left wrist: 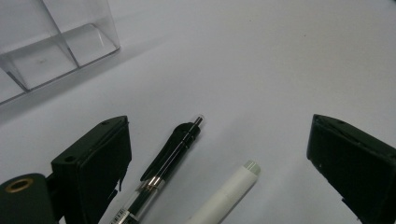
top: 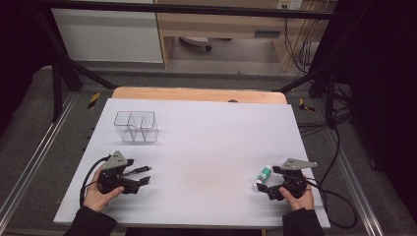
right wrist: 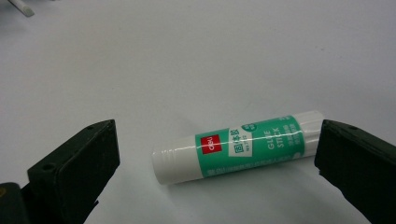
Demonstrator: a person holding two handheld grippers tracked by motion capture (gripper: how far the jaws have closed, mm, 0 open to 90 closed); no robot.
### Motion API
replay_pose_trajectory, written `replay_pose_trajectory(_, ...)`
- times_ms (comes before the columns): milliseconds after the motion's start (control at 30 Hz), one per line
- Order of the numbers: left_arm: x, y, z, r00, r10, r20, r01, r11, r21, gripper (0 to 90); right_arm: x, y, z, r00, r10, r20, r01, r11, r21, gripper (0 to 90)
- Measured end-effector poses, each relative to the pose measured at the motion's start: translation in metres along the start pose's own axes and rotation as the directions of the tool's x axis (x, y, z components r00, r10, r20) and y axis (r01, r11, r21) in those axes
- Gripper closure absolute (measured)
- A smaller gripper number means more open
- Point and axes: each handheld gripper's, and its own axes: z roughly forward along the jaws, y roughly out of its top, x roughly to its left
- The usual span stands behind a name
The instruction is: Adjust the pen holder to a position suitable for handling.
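White table [top: 206, 162] carries a clear organizer [top: 136, 126], the landmark. Left claw [left wrist: 219, 154] sits near it, just in front, released; a black pen [left wrist: 170, 161] and white marker [left wrist: 229, 193] lie side by side between its spread jaws, untouched. Right claw [right wrist: 217, 161] rests well apart from the organizer, released; a green-and-white glue stick [right wrist: 238, 145] lies flat between its jaws, one end at a jaw.
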Motion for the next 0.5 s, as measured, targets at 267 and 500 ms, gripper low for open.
replay_pose_trajectory(267, -0.0026, 0.0018, -0.0003, 0.9999, 0.01, 0.008, -0.01, 0.9999, 0.002, 6.1, -0.0001, 0.0, -0.0005, 1.0, -0.004, -0.002, 0.004, 1.0, -0.007, 0.4)
replay_pose_trajectory(500, -0.0047, 0.006, -0.0029, 0.9999, 0.016, 0.001, -0.016, 0.9999, -0.003, 6.1, 0.0002, 0.0, -0.0003, 1.0, -0.004, -0.002, 0.004, 1.0, -0.005, 0.4)
